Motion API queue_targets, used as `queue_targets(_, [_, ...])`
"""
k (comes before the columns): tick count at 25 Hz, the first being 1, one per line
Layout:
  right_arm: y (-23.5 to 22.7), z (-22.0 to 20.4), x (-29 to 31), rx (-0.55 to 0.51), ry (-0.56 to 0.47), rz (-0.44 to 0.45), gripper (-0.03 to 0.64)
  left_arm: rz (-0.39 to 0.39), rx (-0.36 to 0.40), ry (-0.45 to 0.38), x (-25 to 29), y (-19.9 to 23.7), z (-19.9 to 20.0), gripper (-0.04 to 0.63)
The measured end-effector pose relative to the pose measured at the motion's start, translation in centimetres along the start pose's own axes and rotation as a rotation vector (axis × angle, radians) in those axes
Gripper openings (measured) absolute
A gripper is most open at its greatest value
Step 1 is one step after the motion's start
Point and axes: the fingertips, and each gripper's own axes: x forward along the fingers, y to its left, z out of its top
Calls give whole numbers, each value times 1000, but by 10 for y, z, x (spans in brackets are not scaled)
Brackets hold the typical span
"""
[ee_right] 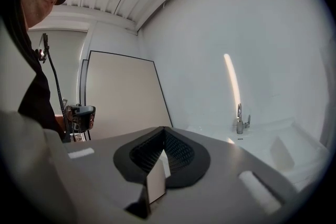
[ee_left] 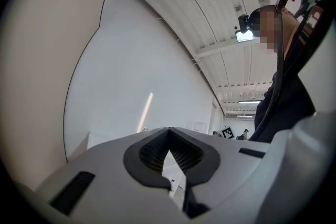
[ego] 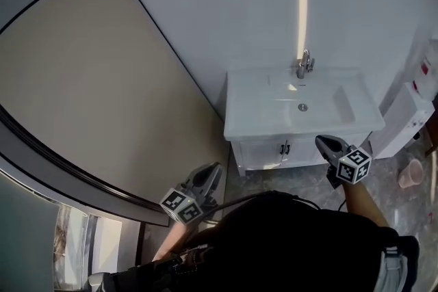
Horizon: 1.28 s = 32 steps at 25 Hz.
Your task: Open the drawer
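Closure is shown at the drawer (ego: pixel 263 154): its white front is set flush in the vanity (ego: pixel 236 130) beneath the washbasin (ego: pixel 325 102), and a pair of small dark handles (ego: pixel 285 148) is seen at the middle of that front. The vanity is stood on a grey marbled floor (ego: pixel 294 181) with its back edge against a white wall (ego: pixel 226 3). A chrome tap (ego: pixel 304 65) is mounted at the middle of the vanity's back edge, and a bright streak of light (ego: pixel 302 10) is cast on the wall above it. A large beige panel (ego: pixel 82 78) with a dark border is placed along the wall to the left of the vanity. Past the vanity's right edge a white unit (ego: pixel 404 123) is stood, and a pink cup (ego: pixel 410 173) is set on the floor in front of it.

The right claw (ego: pixel 323 141) is held near the vanity's front right corner and pointed toward it; its jaws are brought together with nothing between them, and no contact with the drawer is seen. The left claw (ego: pixel 215 171) is held well apart from the vanity, over the floor off its front left corner, beside the lower edge of the beige panel; its jaws are likewise closed on nothing. Both claws are carried by a person (ego: pixel 287 243) in dark clothing, seen from above at the bottom of the head view
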Motion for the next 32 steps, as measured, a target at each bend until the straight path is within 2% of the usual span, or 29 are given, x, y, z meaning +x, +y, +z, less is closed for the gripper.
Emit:
queue_targets(9, [15,1,90,23,22,-26,2,-19,-38,34,-10,93,11,2])
queue_targets(16, [0,-4,126,19,55,-22,2,1,-64,36,2,131,10,2])
queue_targets(24, [-85,1,160,23,54,37,2,59,-43,39,81,149,4,2])
queue_targets(32, [-197,36,169,3,45,121,2,111,-34,-10,191,130,0,2])
